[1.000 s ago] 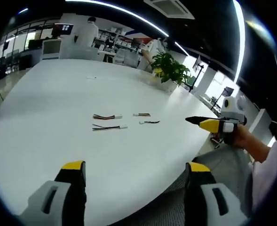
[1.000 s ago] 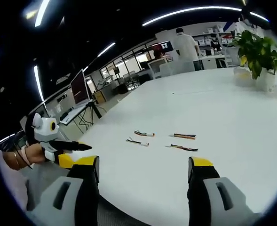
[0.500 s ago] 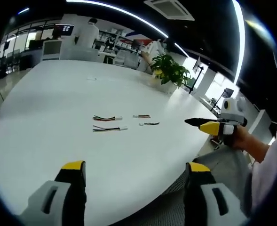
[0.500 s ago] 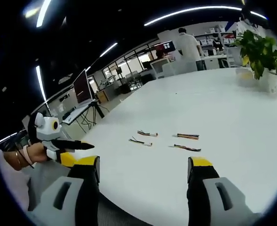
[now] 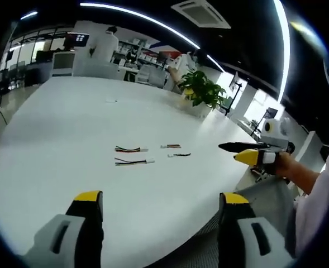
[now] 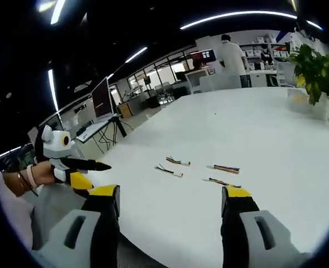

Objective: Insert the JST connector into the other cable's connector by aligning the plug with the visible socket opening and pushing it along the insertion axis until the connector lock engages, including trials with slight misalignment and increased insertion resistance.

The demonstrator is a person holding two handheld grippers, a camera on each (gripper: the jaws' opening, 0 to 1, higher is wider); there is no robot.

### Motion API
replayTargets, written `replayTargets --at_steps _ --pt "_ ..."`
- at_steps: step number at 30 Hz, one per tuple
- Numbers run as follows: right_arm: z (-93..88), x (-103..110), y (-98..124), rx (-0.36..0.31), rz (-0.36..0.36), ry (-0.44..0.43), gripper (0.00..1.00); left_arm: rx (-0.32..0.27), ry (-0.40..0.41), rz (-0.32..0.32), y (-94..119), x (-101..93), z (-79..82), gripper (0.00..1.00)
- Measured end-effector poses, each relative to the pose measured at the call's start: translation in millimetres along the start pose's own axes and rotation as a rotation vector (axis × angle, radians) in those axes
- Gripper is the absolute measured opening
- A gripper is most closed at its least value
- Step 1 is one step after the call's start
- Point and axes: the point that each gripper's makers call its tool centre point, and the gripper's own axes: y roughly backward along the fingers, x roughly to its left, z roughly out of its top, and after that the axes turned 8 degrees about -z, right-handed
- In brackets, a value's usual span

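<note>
So we hold the left gripper [image 5: 156, 215] and right gripper [image 6: 170, 209] wide and empty at the near edge of the round white table [image 5: 52, 134]. The four short multicoloured cable pieces with white JST connectors [image 5: 132, 161] lie ahead, well apart from both, long axes running left-right; we judge neither gripper clearly nearer.

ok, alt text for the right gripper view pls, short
Four short wired cables lie loose on a white table, ahead of the right gripper, whose yellow-tipped jaws stand open and hold nothing. The left gripper, held in a hand, pokes in from the left edge; a potted plant stands far right.
</note>
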Motion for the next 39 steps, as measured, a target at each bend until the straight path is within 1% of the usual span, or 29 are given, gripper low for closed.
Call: replayTargets --at_steps 4,6,9,13,18,23,25,29,32,35,37,39 --pt "-1.6 -6 -1 0.01 -0.01 0.01 0.72 -0.015 0.011 -0.02 1 0.3 3.8 0.83" --pt "-0.7 -7 0 0.003 -0.013 0.017 0.73 -0.017 0.015 -0.026 1 0.6 5.4 0.83" --pt "2.5 -5 0 -0.008 -0.009 -0.002 0.72 -0.009 0.002 -0.032 1 1.1 8.3 0.83" --pt "8.9 -3 -1 -0.027 -0.009 -0.008 0.72 -0.023 0.002 -0.047 1 0.5 17.5 0.83" --pt "18.8 -1 -2 -0.053 -0.004 -0.021 0.71 -0.04 -0.021 -0.063 -1 -1.3 30.0 0.83" --pt "26.8 -2 -3 -0.068 -0.003 -0.013 0.7 -0.045 -0.029 -0.087 -4 0.8 36.8 0.82" --pt "29.6 -2 -3 -0.073 -0.002 -0.013 0.68 -0.043 -0.042 -0.09 -5 1.9 39.4 0.81" --pt "32.0 -3 -6 -0.064 0.002 -0.014 0.66 -0.044 -0.062 -0.095 -7 3.8 45.7 0.81" --pt "34.0 -3 -9 -0.061 0.002 0.001 0.65 -0.044 -0.078 -0.1 -9 3.5 49.8 0.81" --pt "38.0 -2 -11 -0.069 0.007 0.001 0.65 -0.048 -0.092 -0.12 -13 1.1 54.3 0.79" --pt "41.7 -1 -12 -0.078 0.015 -0.012 0.65 -0.051 -0.097 -0.145 -15 -2.0 57.5 0.76" --pt "45.5 0 -13 -0.087 0.018 -0.005 0.64 -0.054 -0.105 -0.162 -17 -4.2 60.4 0.72"
